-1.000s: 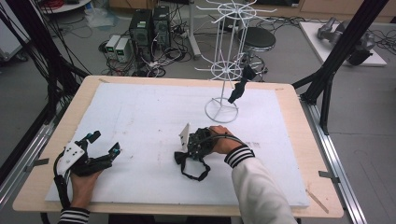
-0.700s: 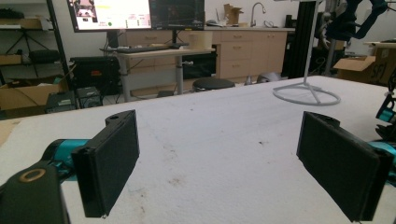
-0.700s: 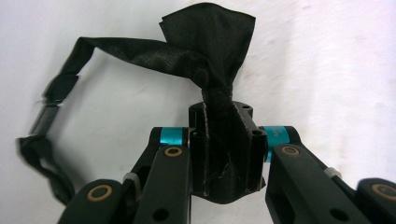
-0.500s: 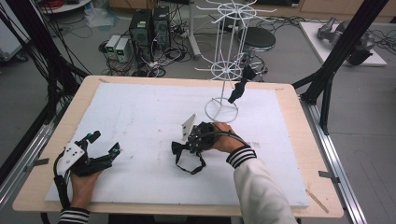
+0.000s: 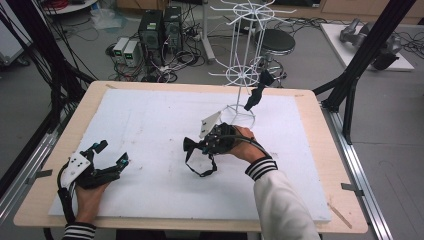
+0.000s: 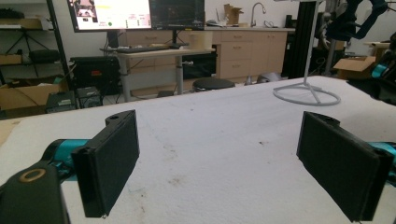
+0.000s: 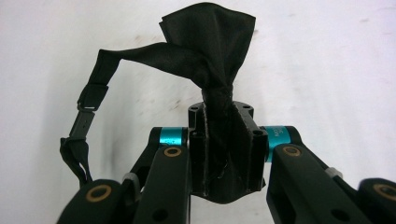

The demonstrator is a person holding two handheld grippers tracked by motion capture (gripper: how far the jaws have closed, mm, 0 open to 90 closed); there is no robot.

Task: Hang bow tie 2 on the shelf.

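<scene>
High view: a white foam-faced board (image 5: 150,115) covers a pale wooden table (image 5: 310,100). The right gripper (image 5: 192,145), held in the person's right hand (image 5: 245,145) near the middle of the board, points toward the left and carries a black satin bow tie with a thin adjustable strap (image 5: 192,150); the bow sits at the jaw tips and the strap hangs in a loop below them, its lowest part reaching the board. The left gripper (image 5: 112,155), held in the left hand (image 5: 90,197), rests at the near left corner of the board, jaws spread wide with nothing between them, well apart from the bow tie. A white wire display stand with hooked arms (image 5: 240,75) rises on a ring base at the far centre of the board, just behind the right gripper; a second black item (image 5: 257,92) hangs from one lower arm. Computer towers (image 5: 160,27) and a round stool (image 5: 275,42) stand on the floor beyond the table. Left gripper view: two black padded jaws stand far apart over bare white board; the stand's ring base (image 6: 306,93) lies at far right. Right gripper view: the jaws are closed on the bow tie (image 7: 219,70), clamping one wing; the knot and the other wing stand above the jaw tips, and the strap with its clasp (image 7: 86,112) arcs off to the left.
</scene>
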